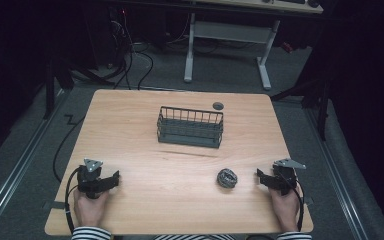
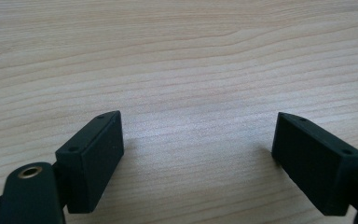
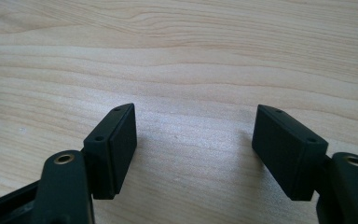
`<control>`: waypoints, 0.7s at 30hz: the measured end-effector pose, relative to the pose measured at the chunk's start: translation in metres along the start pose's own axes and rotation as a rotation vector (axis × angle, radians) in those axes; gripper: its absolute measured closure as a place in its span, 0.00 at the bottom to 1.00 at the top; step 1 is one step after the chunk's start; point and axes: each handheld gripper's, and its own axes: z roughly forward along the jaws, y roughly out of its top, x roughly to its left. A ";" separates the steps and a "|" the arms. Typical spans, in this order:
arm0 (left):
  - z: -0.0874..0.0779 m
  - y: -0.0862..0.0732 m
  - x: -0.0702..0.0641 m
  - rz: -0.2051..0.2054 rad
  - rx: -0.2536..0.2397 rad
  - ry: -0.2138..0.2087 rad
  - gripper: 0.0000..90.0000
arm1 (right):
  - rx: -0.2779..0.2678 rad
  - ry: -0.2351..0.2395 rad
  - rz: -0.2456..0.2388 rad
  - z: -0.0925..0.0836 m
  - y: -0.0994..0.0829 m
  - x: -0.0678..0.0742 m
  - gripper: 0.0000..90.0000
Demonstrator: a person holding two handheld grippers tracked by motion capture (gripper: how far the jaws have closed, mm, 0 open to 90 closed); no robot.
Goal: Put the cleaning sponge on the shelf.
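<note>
a dim room with grey floor, loose cables and a white desk frame at the back surrounds a light wooden tabletop (image 1: 130, 125). seen from the high view, a dark wire basket (image 1: 190, 126) stands a little past the middle of the tabletop, toward twelve o'clock, upright and with nothing visible inside. a small dark round disc (image 1: 218, 105) lies just beyond the basket's far right corner, apart from it. a grey metal scouring ball (image 1: 227, 177) sits on the bare wood at about five o'clock from the basket, well apart from it.

the right tongs (image 1: 261, 176) rest low at the tabletop's four o'clock, held by a hand in a striped sleeve, and point toward nine o'clock at the scouring ball, which lies near them but untouched. in the right gripper view their jaws stand wide apart with only wood grain between them (image 3: 193, 154).

the left tongs (image 1: 114, 179) rest at the tabletop's eight o'clock, held by the other hand, and point toward three o'clock, well apart from the ball. in the left gripper view their jaws also stand wide apart over bare wood (image 2: 198, 156), holding nothing.
</note>
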 end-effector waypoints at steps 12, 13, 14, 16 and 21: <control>0.000 0.000 0.000 -0.003 0.001 0.000 0.18 | 0.000 0.001 -0.003 0.000 0.000 0.000 0.34; 0.000 0.000 0.000 -0.003 0.001 0.001 0.18 | 0.001 0.002 -0.003 0.000 0.000 0.001 0.34; 0.000 0.000 0.000 -0.004 0.001 0.003 0.18 | 0.000 0.004 -0.004 0.000 0.000 0.001 0.34; 0.001 0.001 -0.001 -0.008 0.003 0.008 0.18 | 0.000 0.005 -0.004 0.000 0.000 0.001 0.34; 0.001 0.001 -0.002 -0.014 0.003 0.014 0.18 | 0.000 0.005 -0.004 0.000 0.000 0.001 0.34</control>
